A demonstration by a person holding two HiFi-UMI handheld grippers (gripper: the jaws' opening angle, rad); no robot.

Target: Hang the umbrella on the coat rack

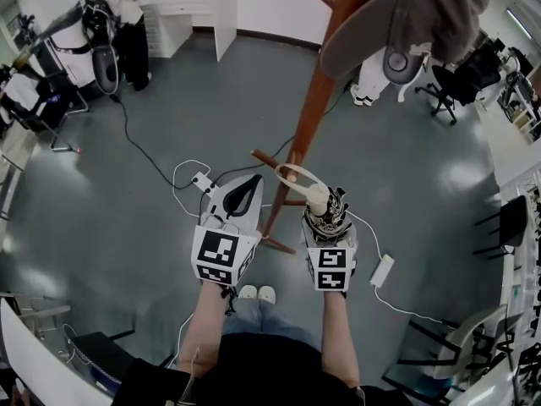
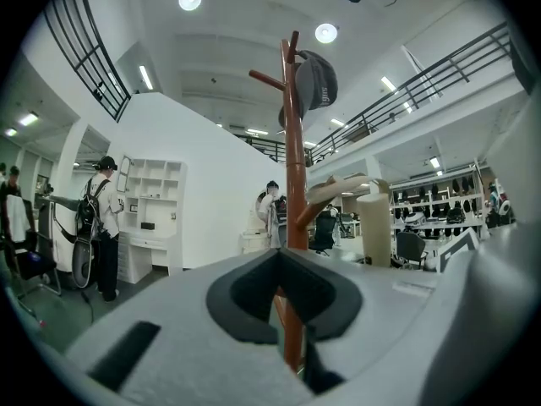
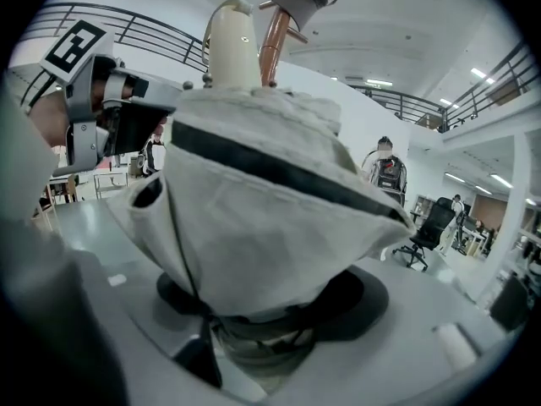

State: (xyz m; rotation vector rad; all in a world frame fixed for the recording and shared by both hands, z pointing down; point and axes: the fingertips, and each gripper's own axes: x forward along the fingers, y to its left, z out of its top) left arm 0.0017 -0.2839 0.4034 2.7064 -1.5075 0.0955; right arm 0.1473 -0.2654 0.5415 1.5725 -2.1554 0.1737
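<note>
R gripper [image 1: 330, 227] clamps the folded umbrella [image 1: 318, 198] just beside the coat rack [image 1: 311, 108], its strap loop [image 1: 293, 174] at a low peg [image 1: 269, 158], L gripper [image 1: 249, 184] shut & empty: I'd lower slowly so the loop drops fully over the peg tip, w/ no release till it catches.

Grey cap [image 1: 359, 36] hanging high; white power strip [image 1: 382, 269] on grey floor [image 1: 127, 218]; black office chair [image 1: 455, 83] far right.
</note>
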